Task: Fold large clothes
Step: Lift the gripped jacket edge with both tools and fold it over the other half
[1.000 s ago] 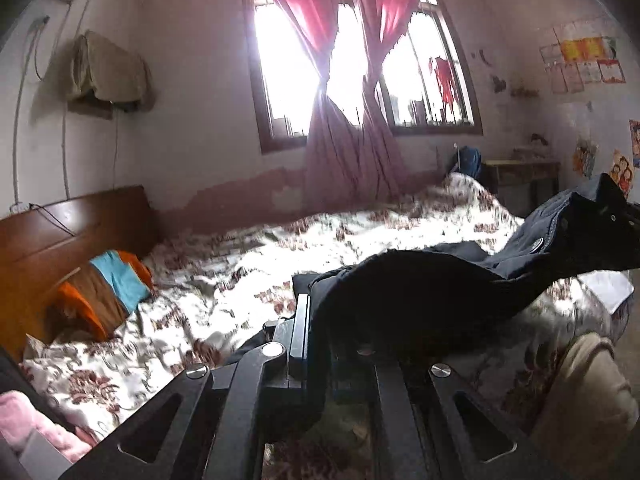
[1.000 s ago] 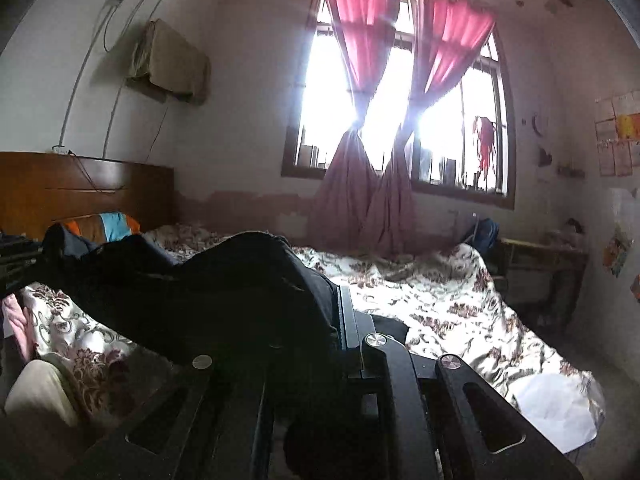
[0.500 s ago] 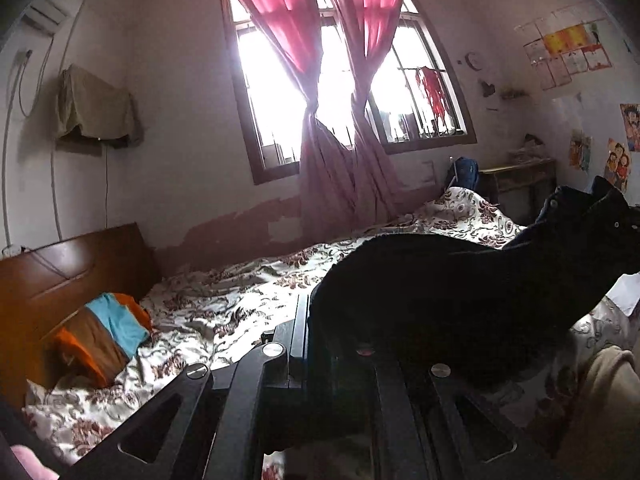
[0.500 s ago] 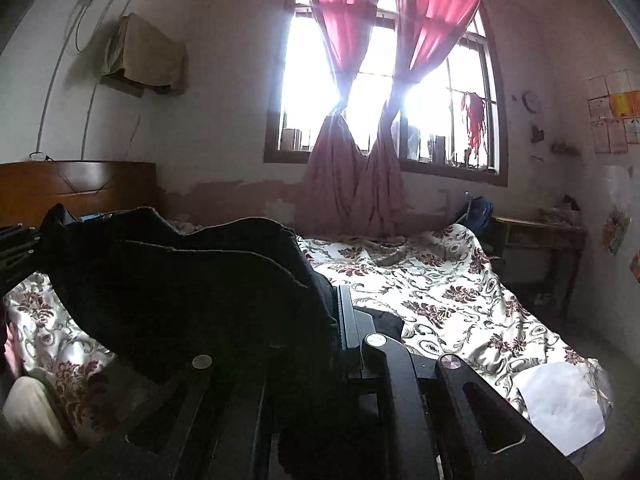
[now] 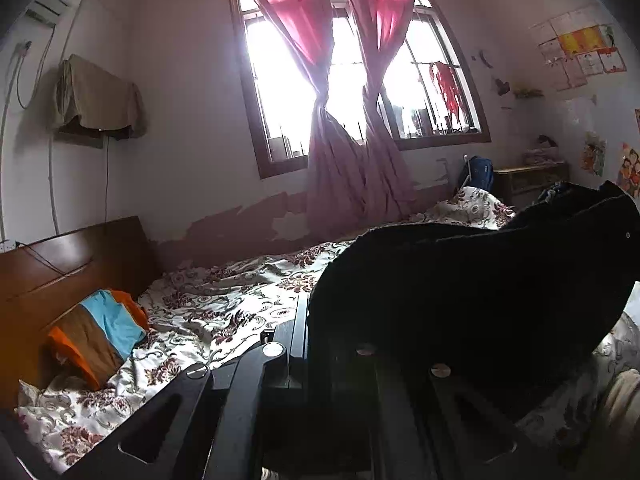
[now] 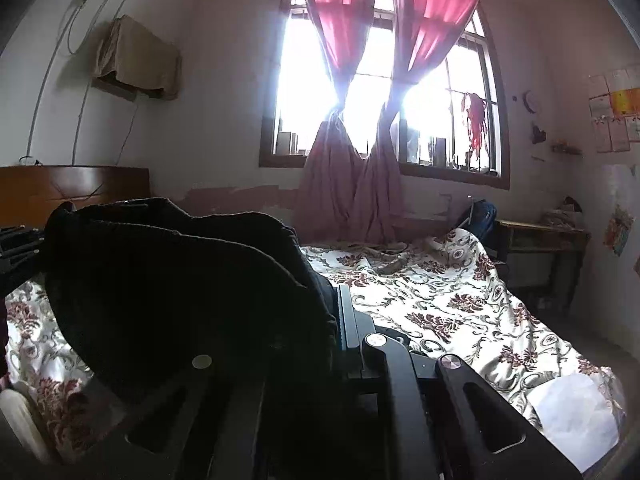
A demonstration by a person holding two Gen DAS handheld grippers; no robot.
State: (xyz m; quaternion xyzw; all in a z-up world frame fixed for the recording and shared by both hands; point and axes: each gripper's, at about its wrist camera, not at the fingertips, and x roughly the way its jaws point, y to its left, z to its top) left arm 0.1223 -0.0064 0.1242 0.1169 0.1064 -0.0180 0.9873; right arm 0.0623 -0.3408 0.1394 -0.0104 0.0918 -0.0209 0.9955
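Note:
A large dark garment (image 5: 472, 280) hangs stretched in the air between my two grippers, above the bed. My left gripper (image 5: 316, 320) is shut on one end of it; the cloth runs off to the right and hides the right finger. In the right wrist view the same garment (image 6: 180, 280) runs off to the left, and my right gripper (image 6: 332, 312) is shut on its other end. The left gripper body (image 6: 16, 248) shows at the far left edge there. The fingertips are buried in cloth.
A bed with a floral cover (image 5: 224, 304) lies below, with a wooden headboard (image 5: 60, 268) and an orange, brown and blue pillow (image 5: 96, 332) at its head. A window with pink curtains (image 6: 360, 120) is behind. A desk (image 6: 540, 236) stands at right. White paper (image 6: 572, 412) lies on the bed corner.
Both grippers have risen with the garment; it has lifted off the bed and now hangs higher and tauter between them. The view has tilted up toward the window.

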